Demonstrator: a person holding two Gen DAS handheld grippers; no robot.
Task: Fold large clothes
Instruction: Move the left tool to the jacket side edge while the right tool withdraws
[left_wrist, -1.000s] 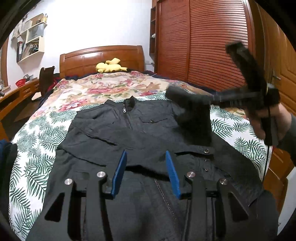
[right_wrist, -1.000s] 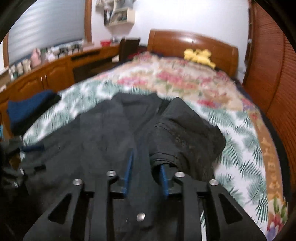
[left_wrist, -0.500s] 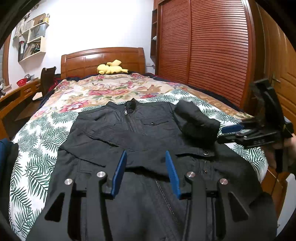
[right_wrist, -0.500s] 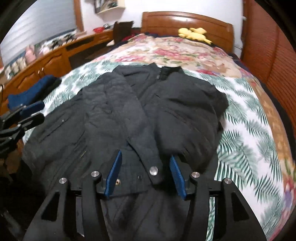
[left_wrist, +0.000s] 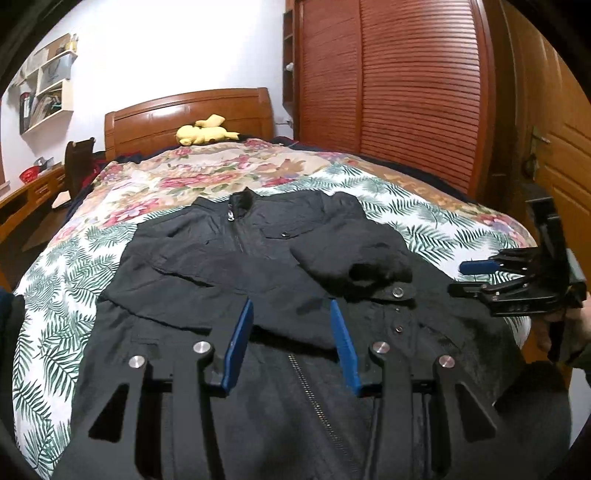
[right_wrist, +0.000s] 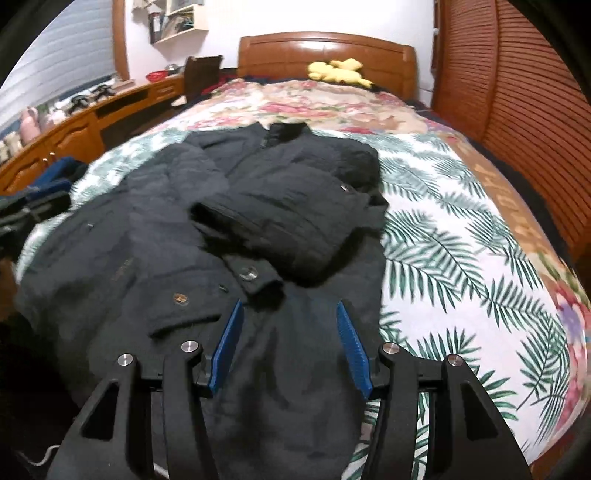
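A large black jacket (left_wrist: 229, 266) lies front-up on the bed, collar toward the headboard; it also fills the right wrist view (right_wrist: 155, 236). Both sleeves are folded across its chest: the left sleeve (left_wrist: 192, 284) and the right sleeve (left_wrist: 354, 251), whose cuff shows a snap button in the right wrist view (right_wrist: 249, 274). My left gripper (left_wrist: 291, 314) is open and empty above the jacket's middle. My right gripper (right_wrist: 288, 314) is open and empty above the jacket's lower right part; it also shows at the right of the left wrist view (left_wrist: 465, 275).
The bed has a palm-leaf and floral cover (right_wrist: 461, 236) and a wooden headboard (left_wrist: 188, 110) with a yellow plush toy (left_wrist: 203, 133). A wooden wardrobe (left_wrist: 388, 92) stands right of the bed, a desk (right_wrist: 85, 122) left. Dark blue clothes (right_wrist: 55, 177) lie at the left edge.
My right gripper let go of the right sleeve, which now lies across the chest, opened, and drew back to the right of the jacket. My left gripper stayed open in place.
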